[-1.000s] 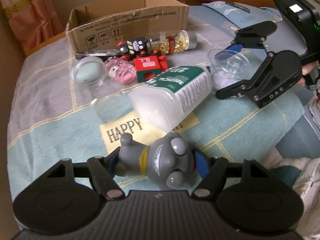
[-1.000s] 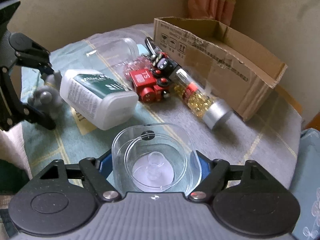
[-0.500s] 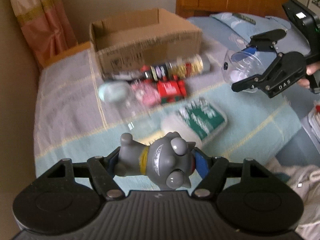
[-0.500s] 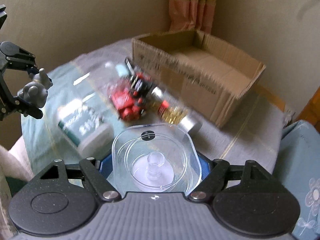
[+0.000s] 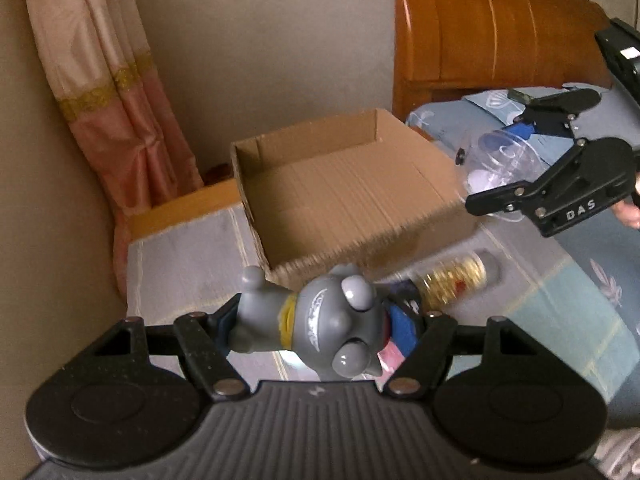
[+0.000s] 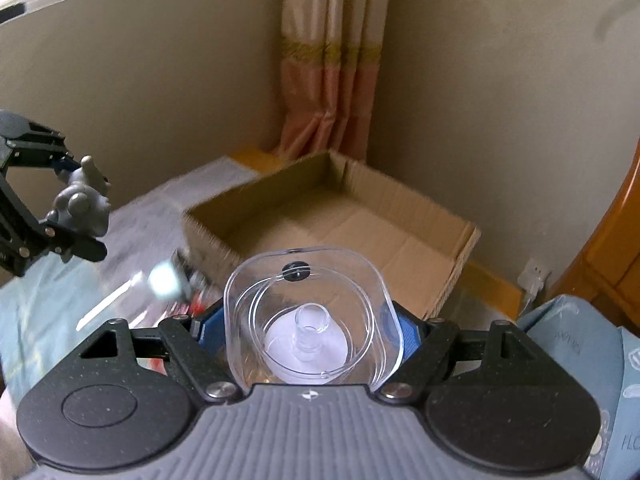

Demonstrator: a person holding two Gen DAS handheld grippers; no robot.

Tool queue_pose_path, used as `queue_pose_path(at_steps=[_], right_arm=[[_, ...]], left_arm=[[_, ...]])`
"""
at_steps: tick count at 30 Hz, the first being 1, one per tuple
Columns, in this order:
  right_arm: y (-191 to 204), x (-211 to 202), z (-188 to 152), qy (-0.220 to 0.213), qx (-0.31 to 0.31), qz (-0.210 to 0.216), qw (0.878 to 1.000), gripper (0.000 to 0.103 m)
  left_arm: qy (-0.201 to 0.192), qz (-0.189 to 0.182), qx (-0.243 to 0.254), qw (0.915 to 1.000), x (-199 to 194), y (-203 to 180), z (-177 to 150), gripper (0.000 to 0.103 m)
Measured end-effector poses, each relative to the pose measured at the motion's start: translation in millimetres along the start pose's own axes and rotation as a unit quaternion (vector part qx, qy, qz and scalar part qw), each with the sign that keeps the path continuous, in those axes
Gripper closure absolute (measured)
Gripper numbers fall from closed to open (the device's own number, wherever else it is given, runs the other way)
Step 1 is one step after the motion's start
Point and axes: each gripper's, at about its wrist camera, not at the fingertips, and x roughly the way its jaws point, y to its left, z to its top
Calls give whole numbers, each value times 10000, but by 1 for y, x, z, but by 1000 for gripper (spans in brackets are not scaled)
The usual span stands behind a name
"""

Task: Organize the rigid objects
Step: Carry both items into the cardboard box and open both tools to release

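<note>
My left gripper (image 5: 316, 326) is shut on a grey toy figure (image 5: 320, 320) with a yellow collar, held in the air just short of an open, empty cardboard box (image 5: 340, 188). My right gripper (image 6: 306, 326) is shut on a clear plastic container (image 6: 306, 316), held above the table near the box (image 6: 340, 216). The left gripper with the figure (image 6: 82, 204) shows at the left of the right wrist view. The right gripper with the container (image 5: 500, 164) shows at the right of the left wrist view, beside the box's right wall.
A clear tube of gold beads (image 5: 452, 284) lies on the checked cloth below the box. Blurred items lie on the table left of the container (image 6: 164, 280). A curtain (image 5: 108, 92) hangs in the corner. A wooden headboard (image 5: 492, 28) and a blue pillow (image 6: 580, 340) stand to the right.
Both grippers have lifted their objects off the table and moved them toward the cardboard box. The box now looks larger and closer in both views.
</note>
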Motion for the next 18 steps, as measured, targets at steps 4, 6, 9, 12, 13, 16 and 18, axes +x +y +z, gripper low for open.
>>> queue_pose_path(at_steps=[4,6,9,12,13,16,18], right_arm=[[-16,27,22,106,200,-154,9996,19],[-24,43,28,191,396,-198,9988,19],[-35,61,32,314,649,-304,9969,18],[-40,66,29,321,877,-408,9948,1],[-39,64,28,267,891,-425,9948,0],[-38,56,25,252,939,-530,9939,0],[-37,47,20,256,1017,-589,9927,0]], left_arm=[[-61,89,-2,9999,13,11,21,31],[-79,118,-18,9999,21,15,30,31],[-86,139,-42,9999,30,19,40,31],[-65,102,-33,9999,40,20,48,31],[-62,81,-41,9999,42,21,51,31],[-59,75,16,10000,52,20,59,31],[-49,91,48,9999,59,18,66,31]])
